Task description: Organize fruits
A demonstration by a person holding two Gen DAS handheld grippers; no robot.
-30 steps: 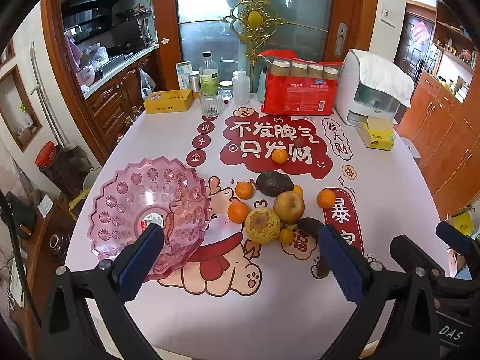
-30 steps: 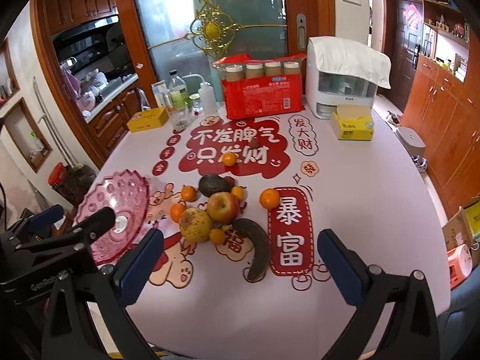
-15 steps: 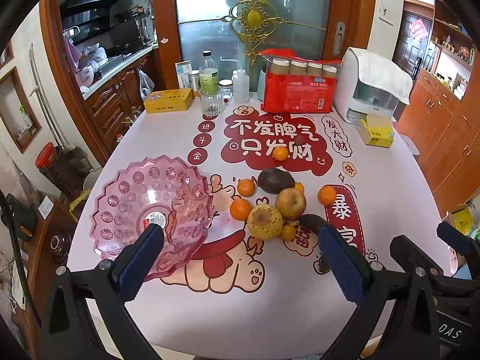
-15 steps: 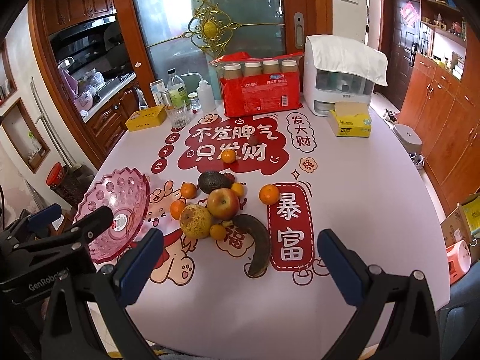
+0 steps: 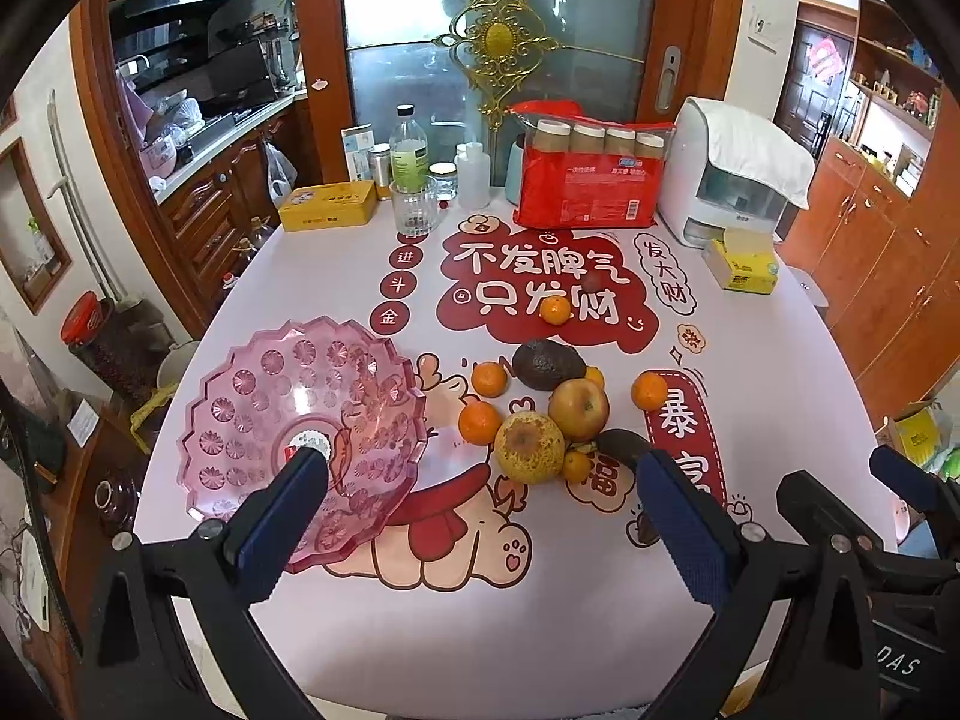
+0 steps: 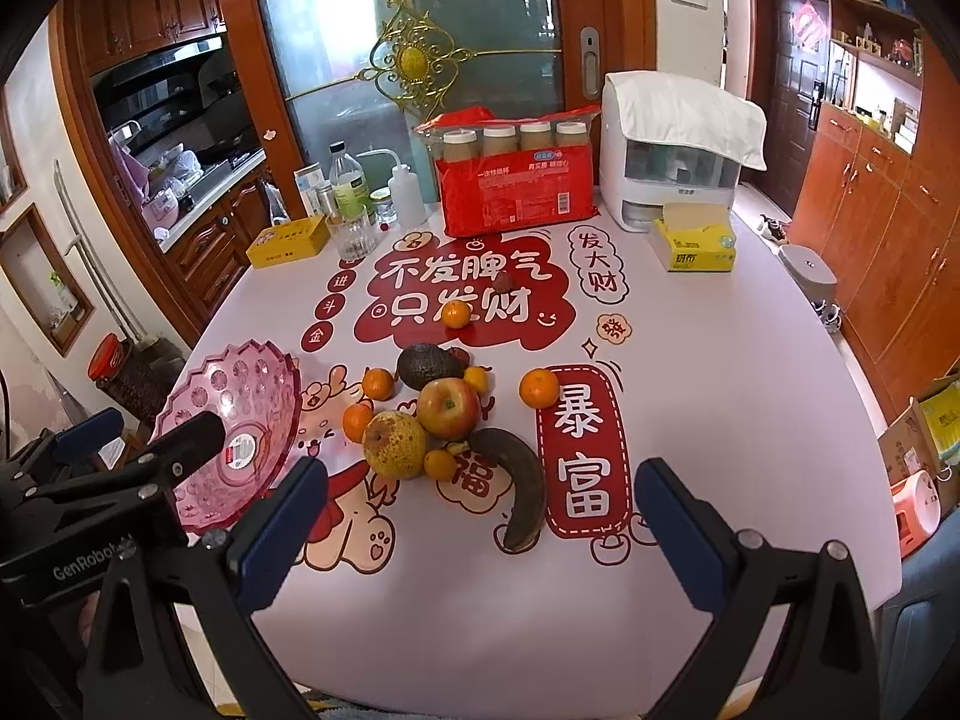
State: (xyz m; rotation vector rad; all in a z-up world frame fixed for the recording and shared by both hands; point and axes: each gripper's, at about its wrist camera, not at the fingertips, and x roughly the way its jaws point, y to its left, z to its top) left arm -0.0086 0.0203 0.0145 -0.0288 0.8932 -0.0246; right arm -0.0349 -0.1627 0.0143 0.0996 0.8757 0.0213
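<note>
A pink plastic fruit bowl (image 5: 288,408) (image 6: 240,420) stands empty on the table's left. A cluster of fruit lies mid-table: a red-yellow apple (image 5: 578,409) (image 6: 448,408), a spotted yellow pear (image 5: 529,447) (image 6: 393,445), a dark avocado (image 5: 547,364) (image 6: 429,366), a browned banana (image 6: 521,489), and several small oranges (image 5: 649,390) (image 6: 538,388). My left gripper (image 5: 480,516) is open and empty, near the front edge before bowl and fruit. My right gripper (image 6: 480,516) is open and empty, in front of the banana.
At the table's back stand a red pack of bottles (image 5: 585,180), a white dispenser with a cloth (image 5: 732,174), a yellow tissue box (image 5: 741,264), a yellow tin (image 5: 327,204), a glass (image 5: 413,213) and bottles. Cabinets flank the table.
Both grippers have drawn back and up a little; the table and fruit sit slightly farther in view. Nothing on the table moved.
</note>
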